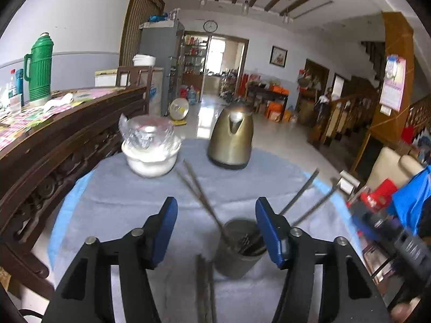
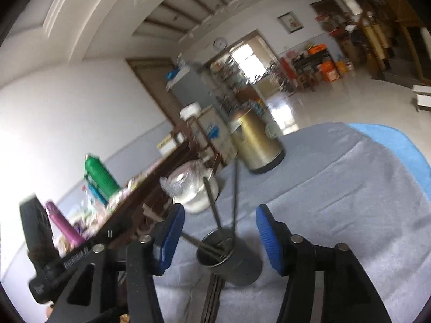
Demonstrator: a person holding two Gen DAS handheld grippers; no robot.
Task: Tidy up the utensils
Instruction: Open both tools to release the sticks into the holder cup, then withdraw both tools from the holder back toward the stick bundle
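Observation:
A dark metal cup holds several chopsticks that lean out to the left and right. It stands on the grey cloth, low between the blue pads of my left gripper, which is open and touches nothing. More loose chopsticks lie flat on the cloth in front of the cup. In the right wrist view the same cup stands between the spread fingers of my right gripper, also open and not touching it. Two chopsticks rise from the cup, and the loose ones lie below it.
A brass-coloured kettle and a white bowl under plastic wrap stand at the far side of the round table. A dark wooden sideboard with a green thermos runs along the left. The right tool's blurred body is at the right edge.

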